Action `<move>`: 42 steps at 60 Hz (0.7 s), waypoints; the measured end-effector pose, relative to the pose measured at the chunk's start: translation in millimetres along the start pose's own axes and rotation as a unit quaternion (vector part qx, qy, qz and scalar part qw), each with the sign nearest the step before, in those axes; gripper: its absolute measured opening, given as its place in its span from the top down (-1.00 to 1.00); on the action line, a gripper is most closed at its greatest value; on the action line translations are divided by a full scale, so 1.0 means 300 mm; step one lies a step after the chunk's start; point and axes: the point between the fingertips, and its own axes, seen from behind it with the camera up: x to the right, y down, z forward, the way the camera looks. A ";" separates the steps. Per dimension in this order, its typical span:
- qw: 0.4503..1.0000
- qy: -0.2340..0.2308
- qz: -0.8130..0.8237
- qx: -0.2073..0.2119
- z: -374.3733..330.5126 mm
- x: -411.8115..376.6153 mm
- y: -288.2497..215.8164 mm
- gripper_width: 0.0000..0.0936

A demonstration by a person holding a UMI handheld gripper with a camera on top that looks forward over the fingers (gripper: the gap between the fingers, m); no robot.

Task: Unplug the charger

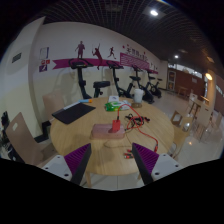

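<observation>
My gripper (112, 165) is open and empty, held above the near edge of a light wooden table (95, 140). Its purple pads (82, 160) stand wide apart. Beyond the fingers, at the table's middle, lie a small red object (116, 125) and a tangle of thin cables (136, 122). I cannot tell a charger apart from these. A small flat item (127, 153) lies on the table just ahead of the right finger. Nothing is between the fingers.
A dark flat mat (72, 112) lies on the table's far left, a green and white heap (118, 103) at its far side. Wooden chairs (28, 140) stand around. Exercise machines (80, 78) line the back wall.
</observation>
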 end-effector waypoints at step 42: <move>1.000 -0.014 -0.008 0.011 0.802 0.039 -0.063 -0.84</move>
